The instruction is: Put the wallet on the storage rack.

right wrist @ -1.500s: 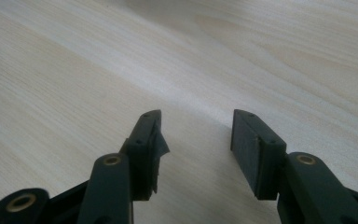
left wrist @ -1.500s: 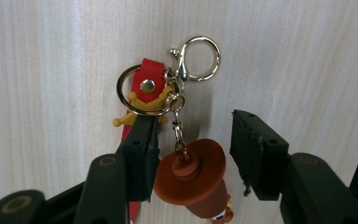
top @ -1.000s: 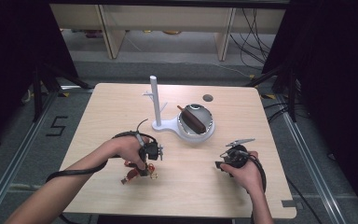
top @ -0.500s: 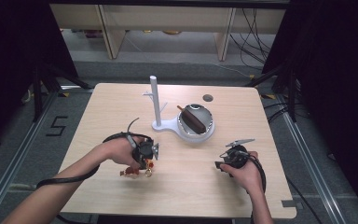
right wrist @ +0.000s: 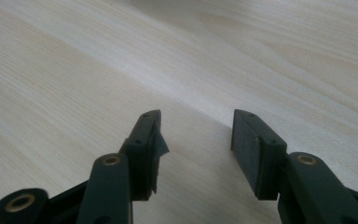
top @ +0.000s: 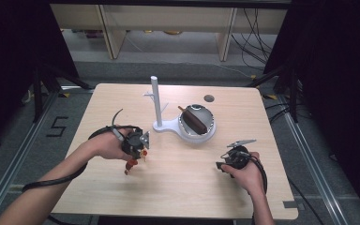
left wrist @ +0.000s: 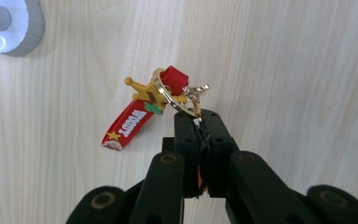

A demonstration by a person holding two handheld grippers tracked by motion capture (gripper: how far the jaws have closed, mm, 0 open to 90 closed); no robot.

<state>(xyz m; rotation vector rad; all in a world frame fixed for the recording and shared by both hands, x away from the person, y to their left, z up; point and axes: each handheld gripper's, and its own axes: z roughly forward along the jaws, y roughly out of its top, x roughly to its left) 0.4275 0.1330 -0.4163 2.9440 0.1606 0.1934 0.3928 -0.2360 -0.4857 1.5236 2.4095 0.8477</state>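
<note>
A keychain with a red strap, a gold star badge and a gold ring hangs from my left gripper, whose jaws are shut on the ring. In the high view the left gripper is held above the table's left half. The keychain dangles below it, close to the wood. My right gripper stands open just over bare wood, with nothing between its pads. In the high view the right gripper rests low at the right front of the table.
A white stand with an upright post and small pegs rises at the table's middle back; its base shows at the upper left of the left gripper view. Beside it a round bowl holds a brown stick-like object. A small dark hole lies behind the bowl.
The left gripper has risen and drifted a little left, taking the keychain up with it from where it lay on the table. The right hand has kept still.
</note>
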